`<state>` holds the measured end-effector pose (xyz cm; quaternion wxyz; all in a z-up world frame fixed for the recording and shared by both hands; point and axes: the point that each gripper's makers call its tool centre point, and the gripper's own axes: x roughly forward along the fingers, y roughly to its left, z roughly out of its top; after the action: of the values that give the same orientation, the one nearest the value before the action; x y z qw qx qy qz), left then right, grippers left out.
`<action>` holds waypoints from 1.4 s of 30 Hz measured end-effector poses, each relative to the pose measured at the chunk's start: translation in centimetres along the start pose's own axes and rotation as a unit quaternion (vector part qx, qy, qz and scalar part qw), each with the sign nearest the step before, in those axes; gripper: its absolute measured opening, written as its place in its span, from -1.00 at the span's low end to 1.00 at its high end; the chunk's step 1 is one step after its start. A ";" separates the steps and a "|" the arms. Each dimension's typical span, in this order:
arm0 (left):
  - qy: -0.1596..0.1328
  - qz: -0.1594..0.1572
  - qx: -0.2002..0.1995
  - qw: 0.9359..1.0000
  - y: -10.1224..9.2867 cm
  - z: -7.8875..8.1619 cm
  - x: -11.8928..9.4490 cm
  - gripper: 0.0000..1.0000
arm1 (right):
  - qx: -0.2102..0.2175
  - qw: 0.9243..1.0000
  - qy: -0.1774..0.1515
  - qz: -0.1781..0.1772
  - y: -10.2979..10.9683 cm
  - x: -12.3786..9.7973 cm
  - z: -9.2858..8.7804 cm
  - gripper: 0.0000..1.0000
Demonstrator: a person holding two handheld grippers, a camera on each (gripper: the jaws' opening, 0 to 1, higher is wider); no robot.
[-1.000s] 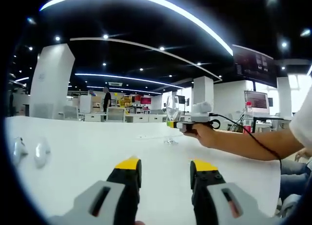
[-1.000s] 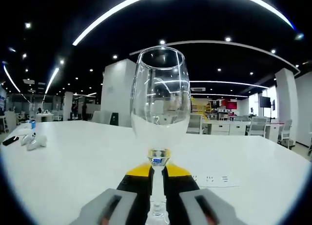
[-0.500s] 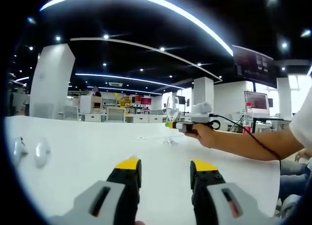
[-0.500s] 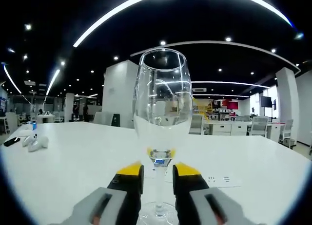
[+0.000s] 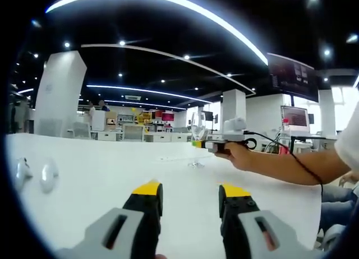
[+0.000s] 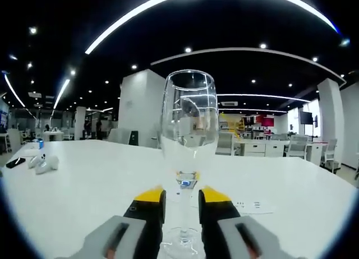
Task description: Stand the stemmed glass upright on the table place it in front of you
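Where ceiling lights glow, stemmed glass (image 6: 188,158) stands on white table (image 6: 84,180).

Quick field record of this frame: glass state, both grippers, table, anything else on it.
glass: stemmed glass upright, foot on the white table, empty
right gripper: right gripper open, jaws either side of the stem, apart from it
left gripper: left gripper open, holding nothing, low over the table
hand: a hand holds the right gripper beside the glass
other items: two small white objects at the table's far left
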<state>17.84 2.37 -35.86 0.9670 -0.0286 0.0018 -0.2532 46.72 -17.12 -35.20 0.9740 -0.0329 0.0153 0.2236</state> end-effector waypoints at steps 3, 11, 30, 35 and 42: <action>-0.001 -0.002 0.000 1.000 -0.2 0.0 0.0 -0.20 | 0.001 1.000 0.000 0.002 -0.4 -0.4 0.1 -0.47; -0.004 -0.012 0.001 1.000 -1.2 0.2 -0.1 -0.20 | -0.001 1.000 0.002 0.001 0.7 -5.3 0.3 -0.47; -0.005 -0.021 0.004 1.000 -2.3 0.2 -0.1 -0.20 | -0.011 1.000 -0.011 0.007 2.7 -14.2 1.8 -0.47; -0.004 -0.023 0.005 1.000 -2.5 0.0 -0.2 -0.20 | -0.006 1.000 -0.013 0.008 3.5 -16.7 1.7 -0.47; -0.004 -0.026 0.004 1.000 -2.8 -0.1 -0.2 -0.20 | 0.000 1.000 -0.008 0.006 4.2 -19.8 0.9 -0.47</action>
<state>16.28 0.05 -35.82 0.9602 -0.0261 -0.0039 -0.2779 27.12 -21.87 -33.70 0.9727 -0.0314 0.0079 0.2297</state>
